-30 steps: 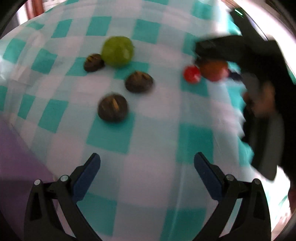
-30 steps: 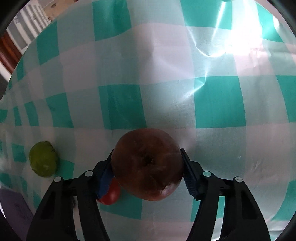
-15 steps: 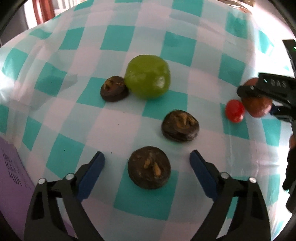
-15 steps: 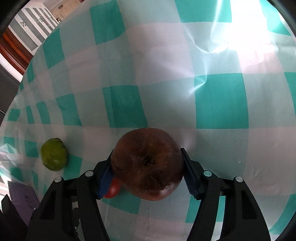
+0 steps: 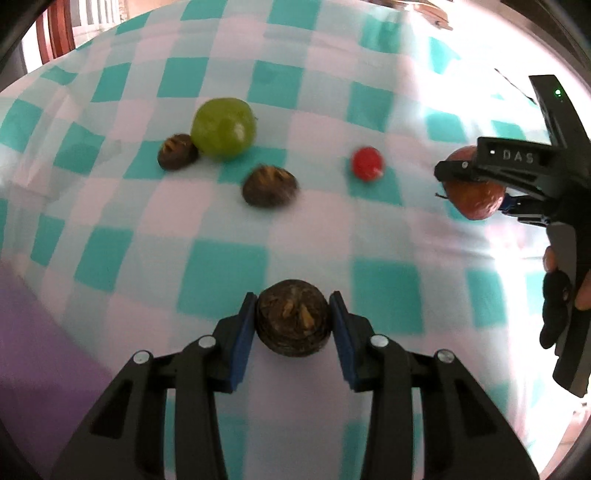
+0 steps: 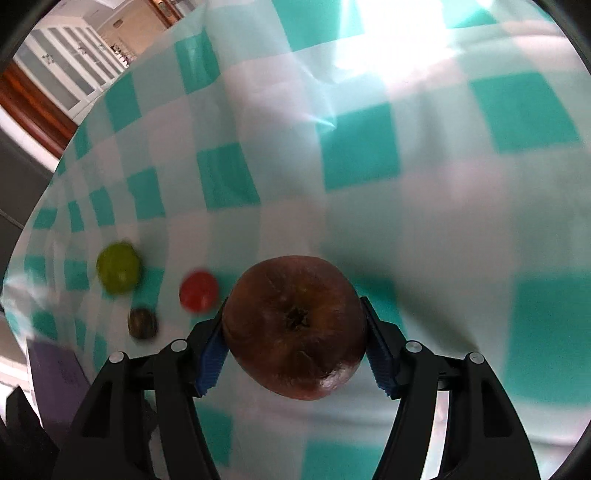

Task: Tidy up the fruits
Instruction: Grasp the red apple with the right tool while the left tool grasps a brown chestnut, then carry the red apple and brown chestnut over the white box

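My left gripper (image 5: pixel 293 325) is shut on a dark brown round fruit (image 5: pixel 293 323) just above the checked tablecloth. My right gripper (image 6: pixel 293 332) is shut on a reddish-brown apple (image 6: pixel 293 328) and holds it above the cloth; it shows at the right of the left wrist view (image 5: pixel 476 184). On the cloth lie a green apple (image 5: pixel 223 127), two more dark brown fruits (image 5: pixel 177 151) (image 5: pixel 269 184) and a small red fruit (image 5: pixel 366 163). The right wrist view shows the green apple (image 6: pixel 118 267), the red fruit (image 6: pixel 198 291) and one brown fruit (image 6: pixel 142 323).
The teal and white checked tablecloth (image 5: pixel 229 269) covers the table. A purple sheet (image 5: pixel 40 350) lies at its near left edge, also in the right wrist view (image 6: pixel 59 373). A wooden chair (image 5: pixel 55 33) stands behind the table at far left.
My left gripper closed on the nearest dark brown fruit, which lay between its open fingers before. My right gripper moved right with the apple, away from the red fruit.
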Action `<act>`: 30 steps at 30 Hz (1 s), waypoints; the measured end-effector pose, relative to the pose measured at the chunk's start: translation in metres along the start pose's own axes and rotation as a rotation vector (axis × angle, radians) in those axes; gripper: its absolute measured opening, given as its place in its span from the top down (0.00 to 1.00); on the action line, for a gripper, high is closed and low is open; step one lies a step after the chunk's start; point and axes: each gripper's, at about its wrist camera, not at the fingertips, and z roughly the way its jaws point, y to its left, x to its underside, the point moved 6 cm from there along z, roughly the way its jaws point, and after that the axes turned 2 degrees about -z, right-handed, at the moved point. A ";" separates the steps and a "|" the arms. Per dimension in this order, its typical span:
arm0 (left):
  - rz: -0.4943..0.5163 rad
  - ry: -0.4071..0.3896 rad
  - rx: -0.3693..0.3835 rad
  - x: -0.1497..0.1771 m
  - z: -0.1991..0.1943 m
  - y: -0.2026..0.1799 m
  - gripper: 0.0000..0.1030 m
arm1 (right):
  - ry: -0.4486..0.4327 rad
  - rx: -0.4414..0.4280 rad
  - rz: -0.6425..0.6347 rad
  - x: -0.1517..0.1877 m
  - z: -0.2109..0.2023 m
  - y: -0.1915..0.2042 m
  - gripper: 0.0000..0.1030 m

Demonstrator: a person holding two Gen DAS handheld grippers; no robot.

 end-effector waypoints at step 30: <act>0.251 -0.126 0.180 0.120 -0.180 0.001 0.61 | 0.061 0.046 -0.017 0.206 -0.125 0.053 0.38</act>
